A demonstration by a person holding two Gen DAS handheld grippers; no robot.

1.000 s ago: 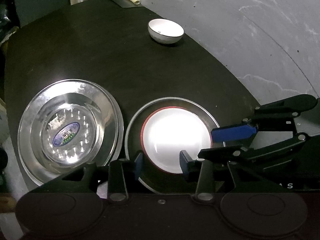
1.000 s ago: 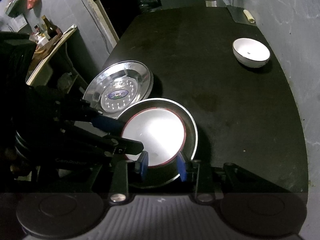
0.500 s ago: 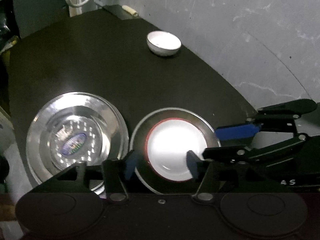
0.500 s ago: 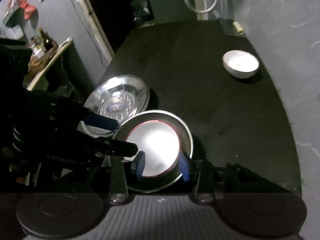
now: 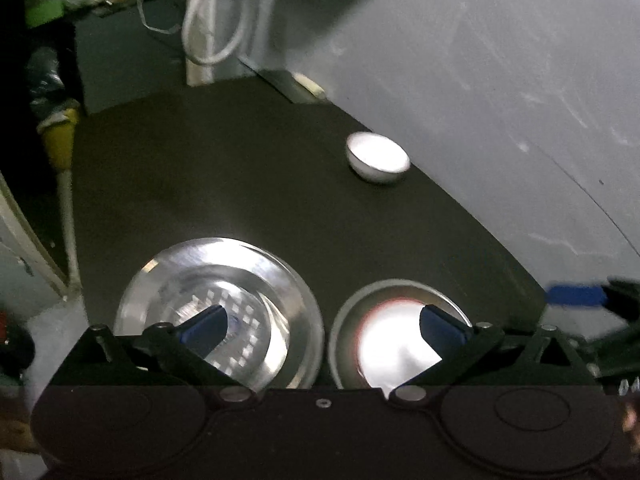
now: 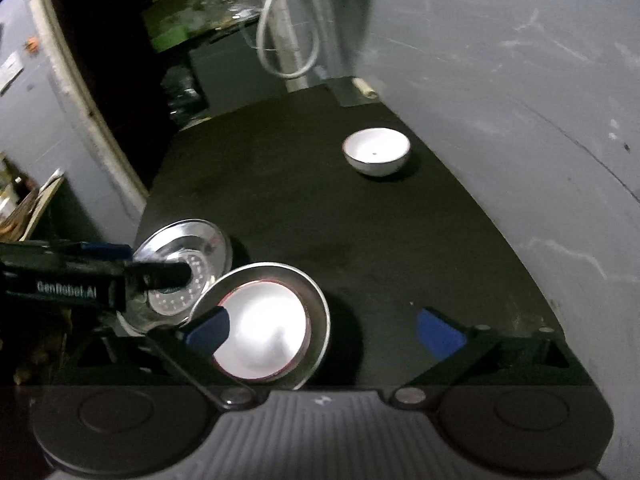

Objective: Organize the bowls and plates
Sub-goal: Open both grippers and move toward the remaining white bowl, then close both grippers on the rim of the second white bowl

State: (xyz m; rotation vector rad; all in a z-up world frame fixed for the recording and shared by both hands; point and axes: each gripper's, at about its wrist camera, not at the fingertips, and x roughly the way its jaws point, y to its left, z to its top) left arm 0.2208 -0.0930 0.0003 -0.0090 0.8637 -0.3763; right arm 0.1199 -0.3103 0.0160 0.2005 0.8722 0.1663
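Observation:
A white plate with a red rim (image 5: 394, 340) (image 6: 262, 332) lies inside a steel plate (image 5: 400, 288) (image 6: 316, 304) at the near edge of the black table. A second steel plate with a sticker (image 5: 280, 292) (image 6: 216, 240) lies just left of it. A white bowl (image 5: 378, 157) (image 6: 376, 151) stands at the far right of the table. My left gripper (image 5: 324, 326) is open and empty above the two plates. My right gripper (image 6: 324, 328) is open and empty above the stacked plates.
The black table (image 6: 304, 208) is bounded by a grey wall (image 6: 520, 100) on the right. A white cable (image 6: 280, 48) hangs beyond the far edge. Clutter and a shelf stand off the table's left side.
Both grippers have opened wide and pulled up and back from the stacked plates. The views now tilt higher toward the far wall.

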